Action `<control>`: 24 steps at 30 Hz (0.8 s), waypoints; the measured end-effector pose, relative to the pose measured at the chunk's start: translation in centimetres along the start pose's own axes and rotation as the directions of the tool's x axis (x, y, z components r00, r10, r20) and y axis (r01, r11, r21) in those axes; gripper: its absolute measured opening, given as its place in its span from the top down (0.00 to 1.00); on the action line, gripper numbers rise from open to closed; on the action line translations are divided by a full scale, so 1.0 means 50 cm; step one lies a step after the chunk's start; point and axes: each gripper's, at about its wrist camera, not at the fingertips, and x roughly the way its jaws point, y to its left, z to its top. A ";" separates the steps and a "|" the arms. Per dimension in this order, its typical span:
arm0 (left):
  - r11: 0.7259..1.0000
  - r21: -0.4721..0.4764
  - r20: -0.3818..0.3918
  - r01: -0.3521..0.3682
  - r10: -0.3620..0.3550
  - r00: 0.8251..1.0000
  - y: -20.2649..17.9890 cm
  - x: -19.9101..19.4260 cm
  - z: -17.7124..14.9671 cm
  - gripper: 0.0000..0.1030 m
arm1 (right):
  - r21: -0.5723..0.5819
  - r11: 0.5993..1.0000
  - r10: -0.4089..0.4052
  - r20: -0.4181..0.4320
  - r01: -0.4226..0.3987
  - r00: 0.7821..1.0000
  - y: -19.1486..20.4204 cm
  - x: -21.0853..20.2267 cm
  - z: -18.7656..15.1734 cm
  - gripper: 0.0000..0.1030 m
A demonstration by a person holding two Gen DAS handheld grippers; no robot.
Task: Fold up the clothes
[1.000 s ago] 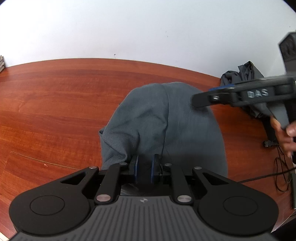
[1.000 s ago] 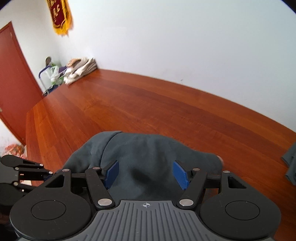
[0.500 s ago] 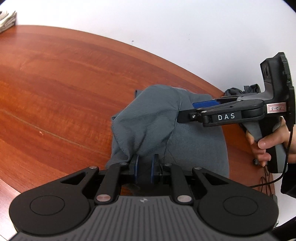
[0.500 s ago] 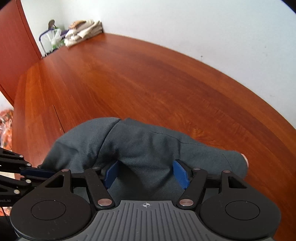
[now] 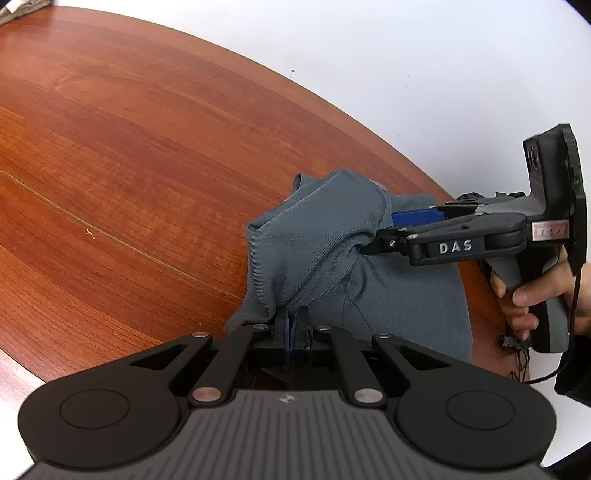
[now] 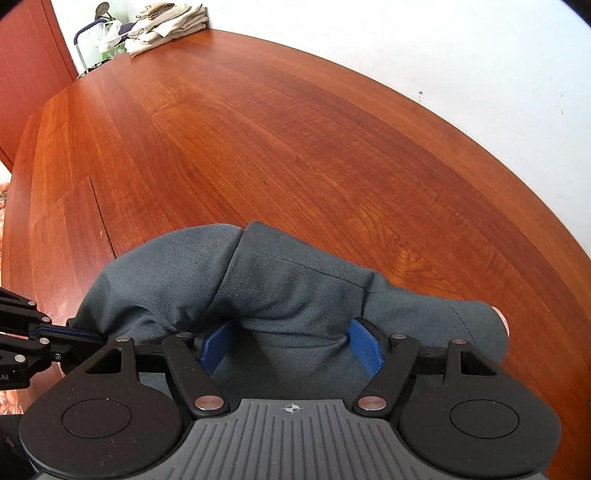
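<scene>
Grey garment gathered between two grippers on the wooden table, mid-fold.

At the left lies bare wooden table [image 5: 129, 177], room for the fold to land; the left gripper [image 5: 294, 326] has its blue pads pressed together on a pinch of the grey garment [image 5: 314, 243], apparently anchoring the near edge so the cloth cannot slide; the garment sits humped and creased at the table's right end, part flat, part raised, likely because it is held from two sides; the right gripper [image 6: 291, 341] stands with its blue pads [image 6: 364, 347] wide apart, cloth bulging between them but not clamped, as though placed for a grasp; in the left view it reaches in sideways from the person's hand [image 5: 524, 299]; far off, a folded pale stack [image 6: 166, 22] rests at the table's end.
</scene>
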 end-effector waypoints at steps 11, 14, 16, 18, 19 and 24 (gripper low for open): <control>1.000 -0.012 0.017 -0.002 0.002 1.000 0.000 -0.015 -0.008 0.94 | -0.042 0.998 0.054 0.091 -0.051 0.994 0.034 -0.091 0.044 0.54; 1.000 -0.008 0.026 -0.006 0.006 1.000 0.000 -0.017 -0.009 0.94 | -0.055 0.997 0.054 0.082 -0.050 0.995 0.042 -0.076 0.056 0.57; 1.000 -0.007 0.026 -0.012 0.012 1.000 0.002 -0.015 -0.010 0.94 | -0.063 0.997 0.052 0.070 -0.048 0.996 0.045 -0.062 0.060 0.57; 1.000 -0.006 0.021 -0.021 0.021 1.000 0.004 -0.009 -0.007 0.94 | -0.062 0.997 0.050 0.049 -0.047 0.998 0.041 -0.043 0.061 0.56; 1.000 -0.002 0.019 -0.025 0.025 0.999 0.003 -0.008 -0.006 0.94 | -0.059 0.997 0.049 0.041 -0.047 0.998 0.038 -0.034 0.062 0.56; 0.999 0.004 0.014 -0.044 0.044 0.999 0.004 0.001 -0.001 0.94 | -0.060 0.997 0.043 0.016 -0.042 0.999 0.041 -0.006 0.065 0.56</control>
